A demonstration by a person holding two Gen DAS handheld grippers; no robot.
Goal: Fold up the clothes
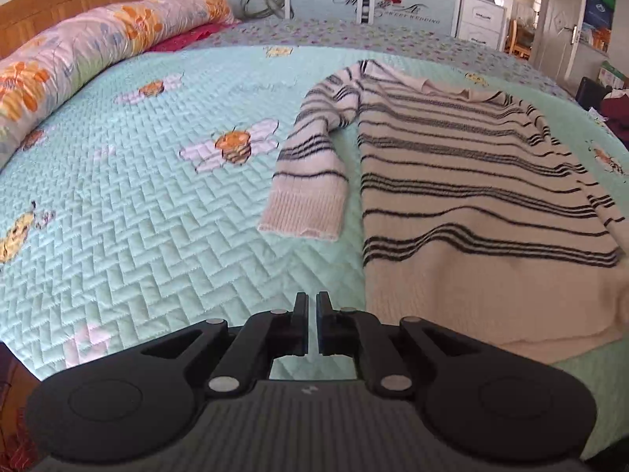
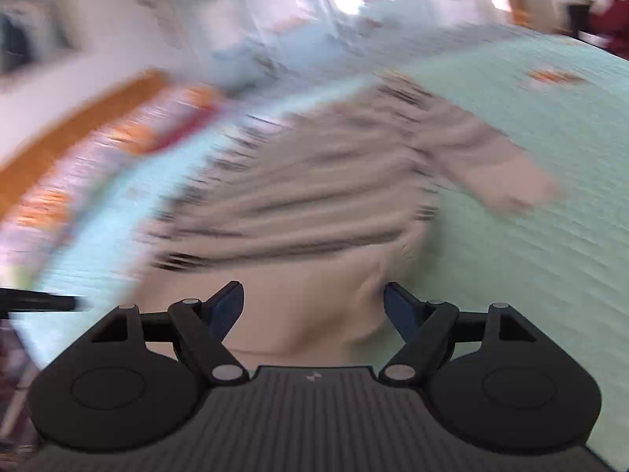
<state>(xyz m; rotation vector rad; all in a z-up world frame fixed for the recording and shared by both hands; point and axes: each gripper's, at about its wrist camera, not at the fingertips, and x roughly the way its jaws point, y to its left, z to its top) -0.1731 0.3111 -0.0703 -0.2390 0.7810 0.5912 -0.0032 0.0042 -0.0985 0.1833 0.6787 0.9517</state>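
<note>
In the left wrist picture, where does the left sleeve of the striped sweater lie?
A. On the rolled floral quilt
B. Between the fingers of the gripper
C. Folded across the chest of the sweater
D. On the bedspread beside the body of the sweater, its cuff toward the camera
D: the sleeve lies on the bedspread left of the sweater body, cuff nearest the camera.

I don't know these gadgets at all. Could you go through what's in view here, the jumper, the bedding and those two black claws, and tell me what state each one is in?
striped sweater: spread flat on the bed, not yet folded
sweater's sleeve: bent down beside the body, cuff toward the camera
quilted bedspread: smooth
floral duvet: rolled up along the headboard
left gripper: shut, holding nothing
right gripper: open, over the sweater's hem; view blurred
</note>
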